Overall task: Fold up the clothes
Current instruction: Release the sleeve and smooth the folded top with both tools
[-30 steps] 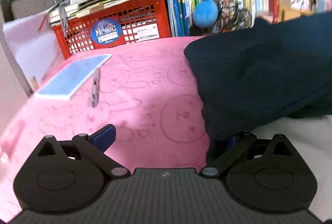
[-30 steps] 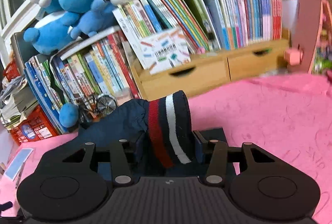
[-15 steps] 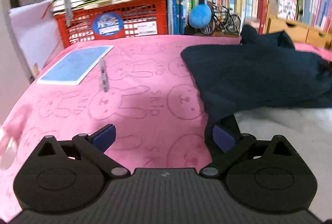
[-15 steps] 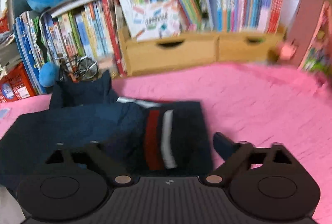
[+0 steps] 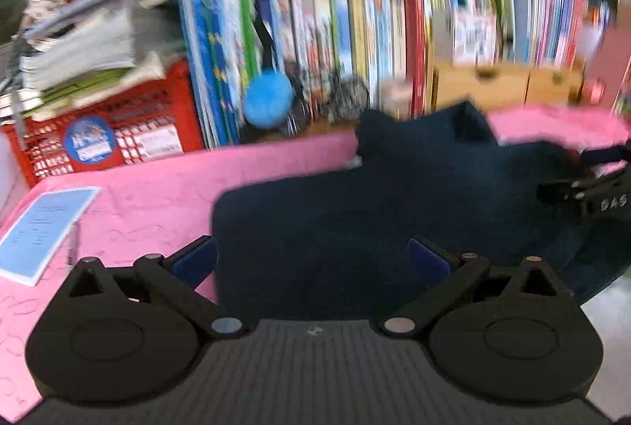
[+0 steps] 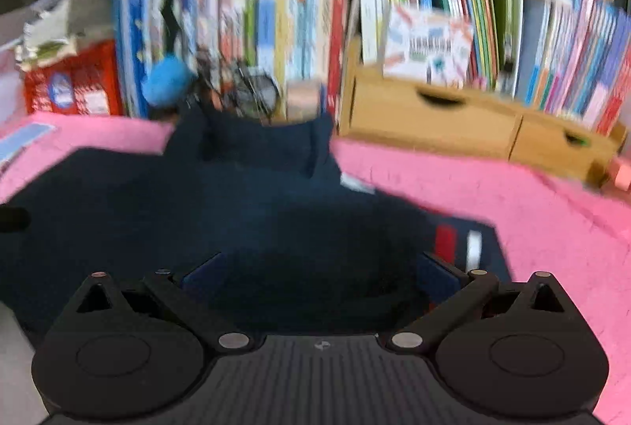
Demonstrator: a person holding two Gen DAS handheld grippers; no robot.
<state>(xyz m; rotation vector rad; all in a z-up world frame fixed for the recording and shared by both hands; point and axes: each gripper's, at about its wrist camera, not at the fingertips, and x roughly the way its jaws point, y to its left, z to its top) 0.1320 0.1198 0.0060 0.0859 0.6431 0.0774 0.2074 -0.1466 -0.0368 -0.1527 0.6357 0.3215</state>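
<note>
With both the left gripper (image 5: 311,259) and right gripper (image 6: 321,275) spread wide and empty, its jaws opening, over the navy sweater (image 6: 236,212) on the pink blanket (image 6: 512,212), a fold seems done, and next comes gripping an edge.

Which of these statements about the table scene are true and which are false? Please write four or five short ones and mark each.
1. The navy garment lies on a pink cloth. True.
2. The right gripper is clamped on the striped cuff. False: its jaws are opening wide, the pads press on nothing, and the cuff lies just beyond its right finger.
3. A red crate stands at the far left with papers stacked on it. True.
4. The light blue booklet lies on top of the garment. False: it lies on the pink cloth, to the left, apart from the garment.
5. The left gripper is open. True.
</note>
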